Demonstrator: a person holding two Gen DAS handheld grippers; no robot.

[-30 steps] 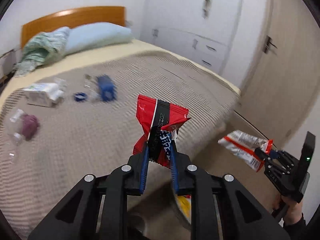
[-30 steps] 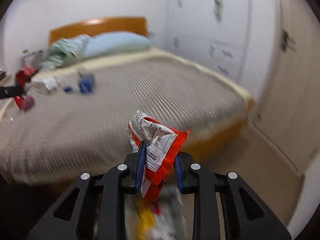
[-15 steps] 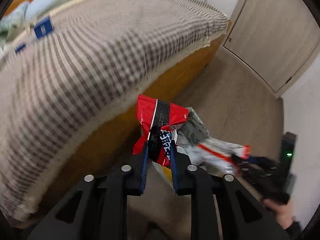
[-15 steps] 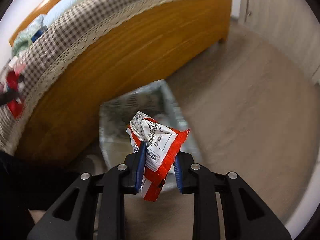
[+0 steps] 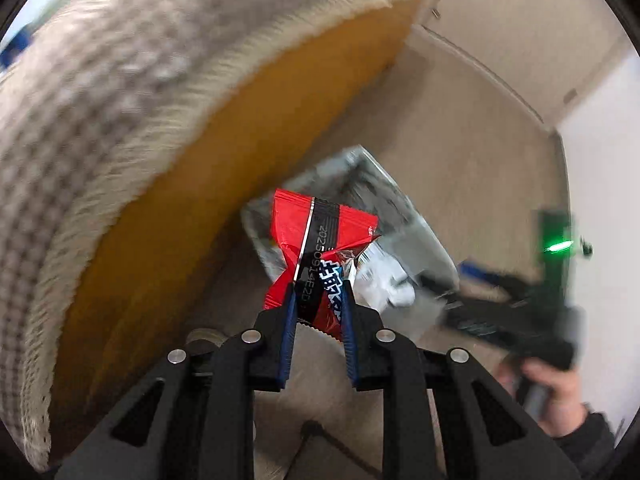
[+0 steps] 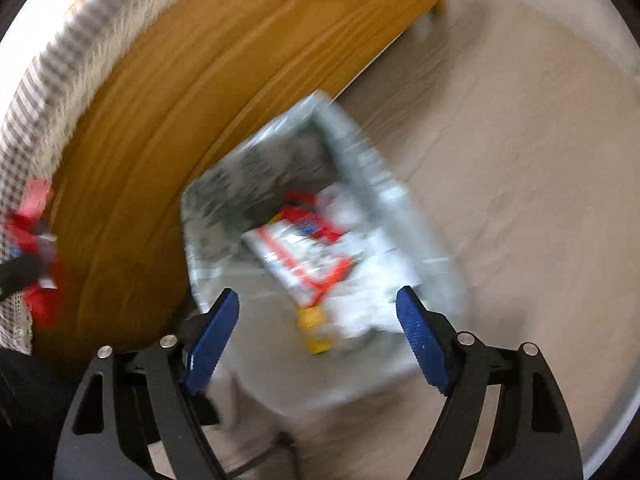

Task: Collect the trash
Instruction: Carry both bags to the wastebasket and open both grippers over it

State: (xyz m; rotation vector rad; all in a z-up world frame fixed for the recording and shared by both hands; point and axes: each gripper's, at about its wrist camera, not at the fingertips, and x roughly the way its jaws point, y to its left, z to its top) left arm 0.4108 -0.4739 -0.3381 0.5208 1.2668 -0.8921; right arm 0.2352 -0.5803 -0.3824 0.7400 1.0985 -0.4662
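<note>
My left gripper (image 5: 318,300) is shut on a red and black snack wrapper (image 5: 320,248), held above the near edge of a bag-lined trash bin (image 5: 420,232) on the floor by the bed. My right gripper (image 6: 318,312) is open and empty, right over the same bin (image 6: 360,168). A white and red snack wrapper (image 6: 308,260) lies inside it on other trash, with a yellow piece (image 6: 316,328) below. The right gripper shows blurred at the right of the left wrist view (image 5: 500,300). The left gripper's red wrapper shows at the left edge of the right wrist view (image 6: 32,248).
The wooden bed side (image 6: 220,60) with a checked blanket (image 5: 100,80) hanging over its edge stands left of the bin. Light wood floor (image 6: 520,140) lies to the right. A wall and a door (image 5: 520,32) are beyond.
Both grippers swung down from the bed to the bin. My right gripper opened and its white and red wrapper dropped into the bin. My left gripper still holds its wrapper.
</note>
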